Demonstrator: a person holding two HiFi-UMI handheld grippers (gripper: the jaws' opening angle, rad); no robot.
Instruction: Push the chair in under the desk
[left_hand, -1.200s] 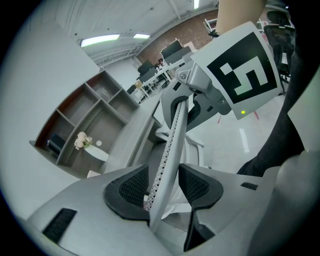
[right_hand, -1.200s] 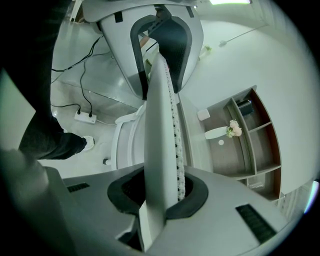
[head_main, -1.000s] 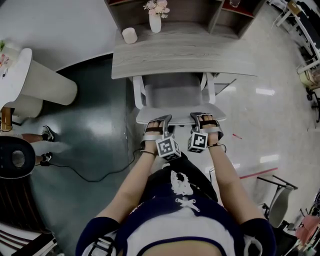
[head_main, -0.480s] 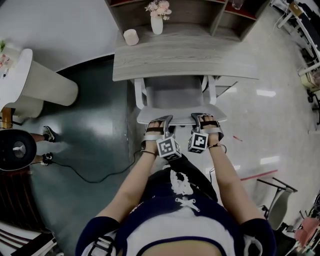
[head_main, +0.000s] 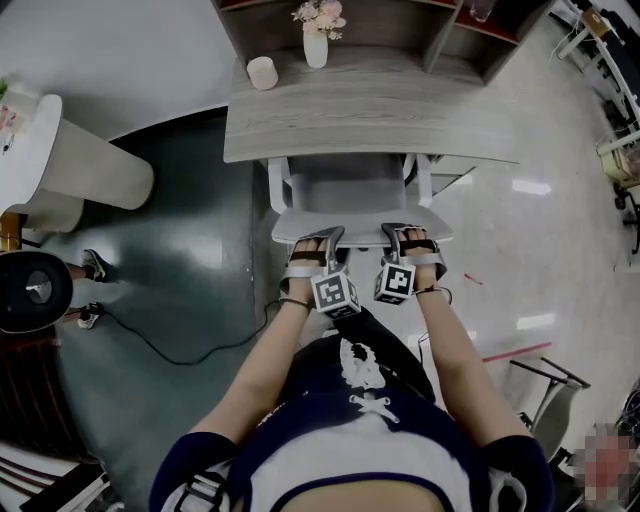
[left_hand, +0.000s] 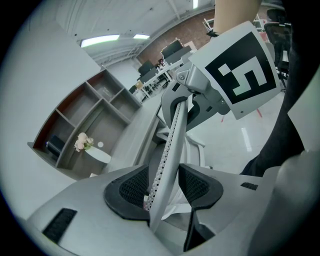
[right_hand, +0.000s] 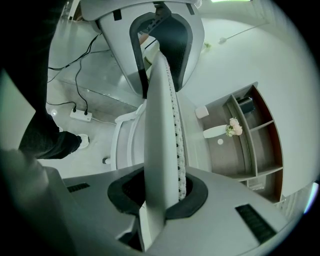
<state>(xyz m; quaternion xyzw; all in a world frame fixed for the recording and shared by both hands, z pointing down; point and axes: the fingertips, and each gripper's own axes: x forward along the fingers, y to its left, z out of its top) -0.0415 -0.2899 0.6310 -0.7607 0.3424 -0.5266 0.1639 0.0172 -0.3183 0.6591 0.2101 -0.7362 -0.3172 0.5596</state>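
Note:
The pale grey chair (head_main: 345, 185) stands with its seat partly under the wooden desk (head_main: 370, 125). Its backrest (head_main: 360, 226) faces me. My left gripper (head_main: 322, 240) grips the backrest's top edge left of centre, my right gripper (head_main: 400, 236) right of centre. In the left gripper view the backrest edge (left_hand: 172, 135) runs slanted between the left gripper's (left_hand: 165, 187) pads and touches both. In the right gripper view the backrest (right_hand: 160, 125) is clamped tight in the right gripper (right_hand: 162, 192). The chair's legs are hidden.
On the desk stand a vase of flowers (head_main: 315, 45) and a small white cup (head_main: 262, 72), with shelves behind. A round white table (head_main: 90, 165) and someone's feet (head_main: 92, 268) are at the left. A cable (head_main: 170, 345) crosses the dark floor. Another chair (head_main: 555, 390) stands at the right.
Both grippers keep their hold on the backrest and the chair has barely shifted. At the left edge a black round object has moved and the feet have stepped a little.

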